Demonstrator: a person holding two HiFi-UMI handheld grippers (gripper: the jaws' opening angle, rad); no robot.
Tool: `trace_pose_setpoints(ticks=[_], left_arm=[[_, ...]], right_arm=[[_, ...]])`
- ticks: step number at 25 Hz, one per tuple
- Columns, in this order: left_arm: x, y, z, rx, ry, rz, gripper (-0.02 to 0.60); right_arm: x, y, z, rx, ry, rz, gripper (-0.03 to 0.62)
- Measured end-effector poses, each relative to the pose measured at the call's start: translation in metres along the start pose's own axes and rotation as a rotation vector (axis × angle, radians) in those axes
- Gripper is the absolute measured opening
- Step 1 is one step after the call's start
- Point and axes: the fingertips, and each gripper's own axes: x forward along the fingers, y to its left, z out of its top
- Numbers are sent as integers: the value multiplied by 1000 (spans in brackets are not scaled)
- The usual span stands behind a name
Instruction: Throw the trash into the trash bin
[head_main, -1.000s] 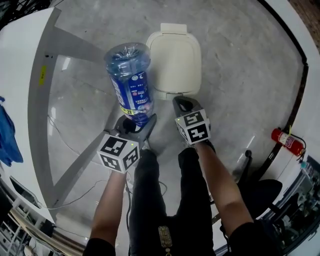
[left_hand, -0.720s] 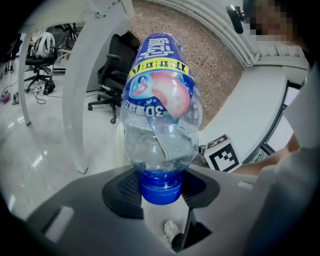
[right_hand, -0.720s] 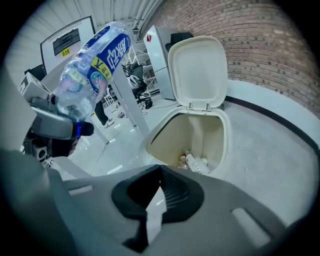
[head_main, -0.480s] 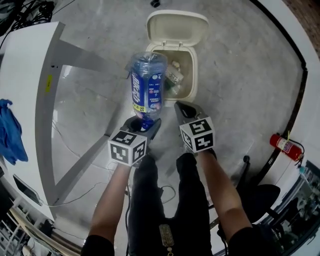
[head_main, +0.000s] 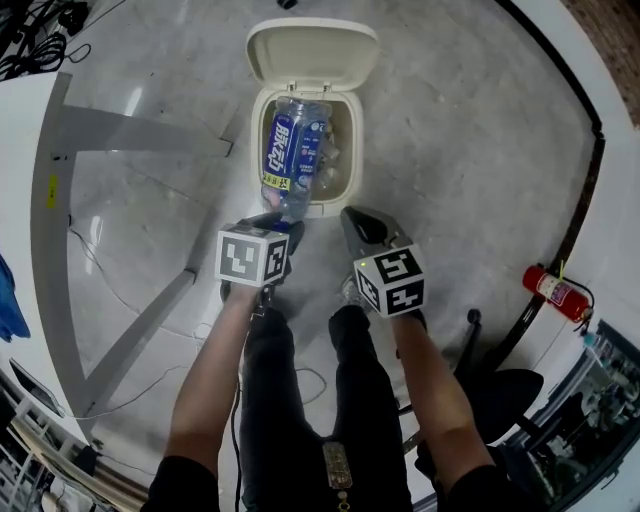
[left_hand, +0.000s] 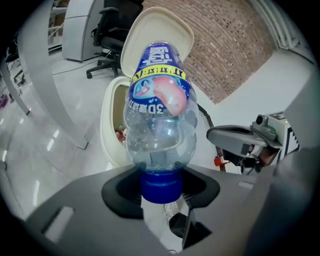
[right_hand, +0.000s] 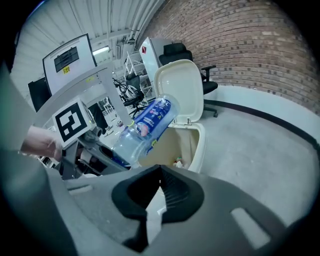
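A second ago the trash bin's (head_main: 258, 130) lid (head_main: 312, 50) is shut and the bottle (head_main: 292, 160) stands off to the left of it. Half a second ago the lid is up and the bottle is at the near left rim. Now the bottle's body lies tilted over the open mouth, bottom forward, still above the rim rather than inside.

The left gripper (head_main: 280, 222) has its jaws clenched on the bottle's blue cap (left_hand: 161, 184). The right gripper (head_main: 360, 222) hangs just right of it, near the bin's front edge, jaws pressed together on nothing.

There is one clear bottle with a blue label, one cream bin with one flip lid, and two grippers. A few small bits of rubbish (head_main: 335, 165) lie in the bin, too small to count.

The floor (head_main: 470, 130) is pale grey polished stone. A white bench (head_main: 15, 200) on grey legs (head_main: 140, 135) runs along the left, with a blue cloth (head_main: 8, 300) on it. One red fire extinguisher (head_main: 553, 291) and one black office chair (head_main: 520, 390) stand at the right, and a brick wall (right_hand: 250, 45) rises behind the bin.
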Motion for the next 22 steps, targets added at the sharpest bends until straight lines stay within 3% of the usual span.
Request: trace_pose_setpoints(ticks=[8, 17, 20, 22], left_arm=[[1, 1, 18, -12, -83, 37, 207], [-8, -14, 34, 38, -96, 47, 204], [-24, -15, 55, 65, -152, 92, 172], [-40, -12, 73, 81, -215, 131, 87]], right_arm=[[-3, -15, -6, 23, 5, -1, 2], [-7, -23, 10, 29, -29, 17, 3], [-6, -31, 39, -7, -66, 36, 3], [-6, -40, 73, -49, -107, 32, 3]])
